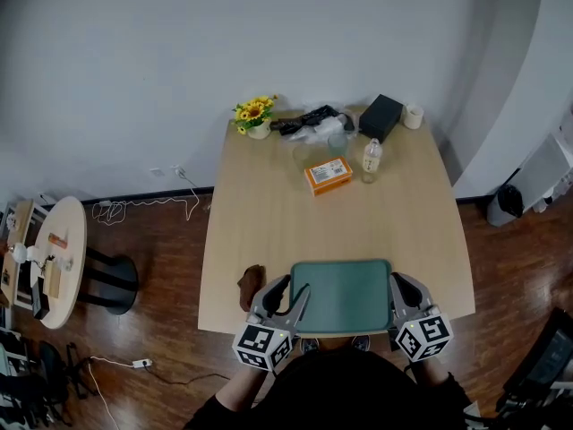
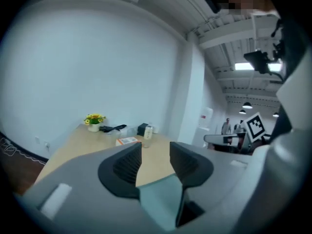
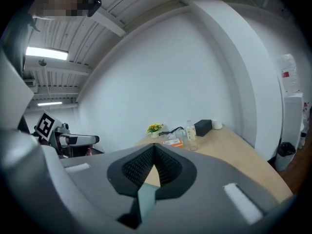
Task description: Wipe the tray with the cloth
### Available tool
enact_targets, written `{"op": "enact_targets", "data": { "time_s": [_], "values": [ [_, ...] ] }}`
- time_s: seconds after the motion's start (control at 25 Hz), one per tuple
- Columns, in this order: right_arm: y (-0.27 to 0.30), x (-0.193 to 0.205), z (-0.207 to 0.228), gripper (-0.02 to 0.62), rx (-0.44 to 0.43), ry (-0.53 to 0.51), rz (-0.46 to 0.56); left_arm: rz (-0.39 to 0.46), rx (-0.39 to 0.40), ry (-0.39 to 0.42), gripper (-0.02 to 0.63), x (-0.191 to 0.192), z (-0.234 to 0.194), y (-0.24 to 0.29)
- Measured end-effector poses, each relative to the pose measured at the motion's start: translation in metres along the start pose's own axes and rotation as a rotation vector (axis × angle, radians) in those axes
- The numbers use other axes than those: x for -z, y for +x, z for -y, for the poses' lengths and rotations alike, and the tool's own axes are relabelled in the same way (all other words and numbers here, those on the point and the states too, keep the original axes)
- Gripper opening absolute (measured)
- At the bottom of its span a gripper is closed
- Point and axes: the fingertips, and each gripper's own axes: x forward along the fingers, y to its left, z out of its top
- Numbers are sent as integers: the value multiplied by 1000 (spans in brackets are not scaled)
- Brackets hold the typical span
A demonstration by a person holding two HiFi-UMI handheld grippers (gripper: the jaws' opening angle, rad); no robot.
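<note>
Tray (image 1: pixel 342 294) at table (image 1: pixel 269 204) near edge. Right gripper (image 1: pixel 395 285) fingers clamped on right rim, steadying it. Left gripper (image 1: pixel 292 292) fingers part-open, straddling left rim without pressing, likely freed for cloth (image 1: pixel 252 286) just beside.

No legible text; print on orange box (image 1: pixel 328 176) too small

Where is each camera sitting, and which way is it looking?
Head view: sits on the person's head, looks steeply down at the table, tray, left gripper and right gripper; the person's shoulders show at the bottom.
Left gripper view: rides the left gripper, looks across the table towards the flowers; its own open jaws show.
Right gripper view: rides the right gripper, faces likewise; its jaws show, shut on the tray's edge.
Shared: both gripper views see the flowers, orange box and bottle.
</note>
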Motion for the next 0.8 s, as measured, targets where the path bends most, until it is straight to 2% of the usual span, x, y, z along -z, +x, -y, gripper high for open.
{"op": "enact_targets", "data": {
  "time_s": [0.12,0.24,0.8],
  "values": [
    [0,-3,-10,2,-42,-35,10,-35,51,39,164,13,28,8],
    [-3,-7,-13,0,-49,-51,24,-62,67,45,163,28,37,9],
    [-4,-5,-14,0,-51,-48,19,-92,51,10,149,35,34,7]
  ]
}}
